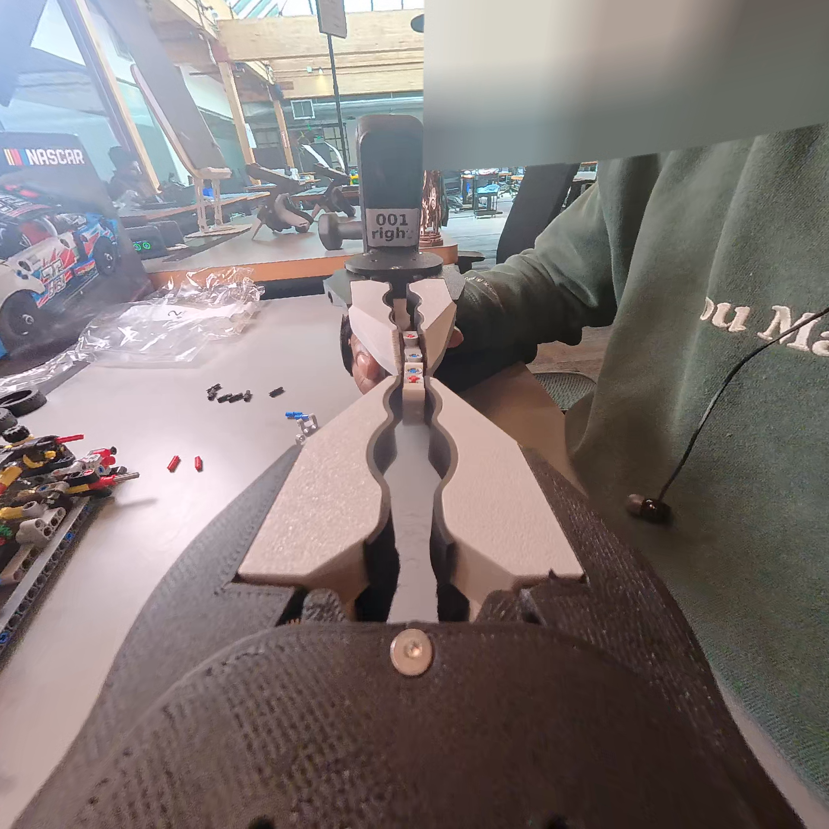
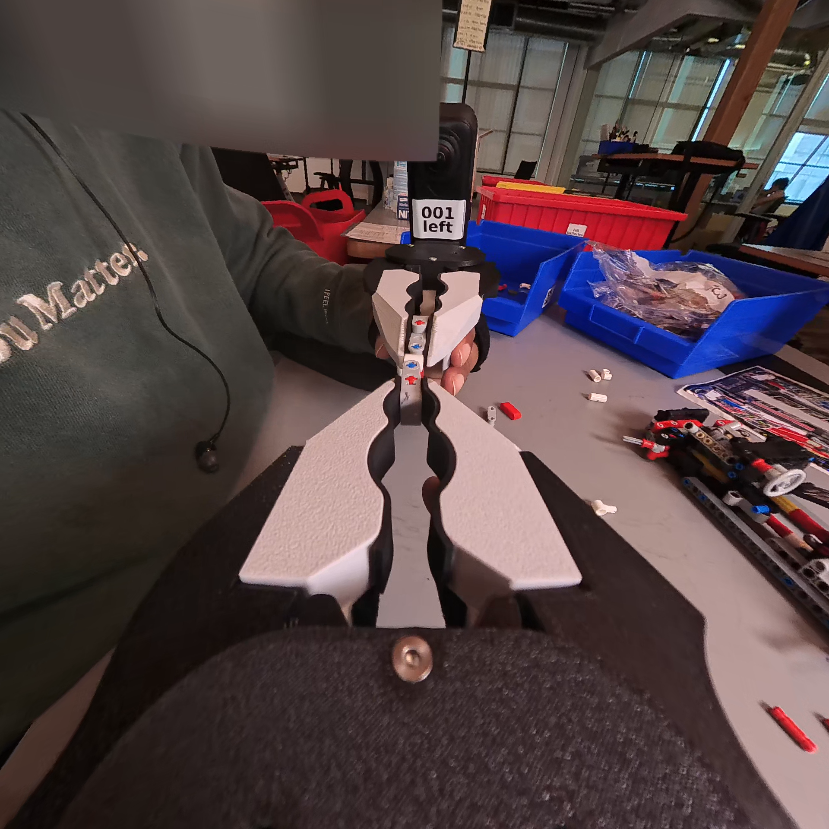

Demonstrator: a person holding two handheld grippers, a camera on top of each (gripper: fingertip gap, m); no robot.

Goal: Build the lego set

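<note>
Open workshop hall; timber posts point(image 2: 744, 85), worktables point(image 1: 251, 251), red and blue parts bins point(image 2: 700, 323), big windows point(image 2: 628, 98)

A grey blurred patch covers the upper right of the left wrist view and the upper left of the right wrist view. The partly built multicoloured brick car chassis point(image 1: 49, 484) is cut by the left edge there, and by the right edge in the right wrist view. The clear crumpled plastic bag point(image 2: 664, 287) in the blue plastic bin point(image 2: 700, 341) holds pieces too small to tell. The printed instruction sheet point(image 2: 762, 394) runs off the frame.
</note>
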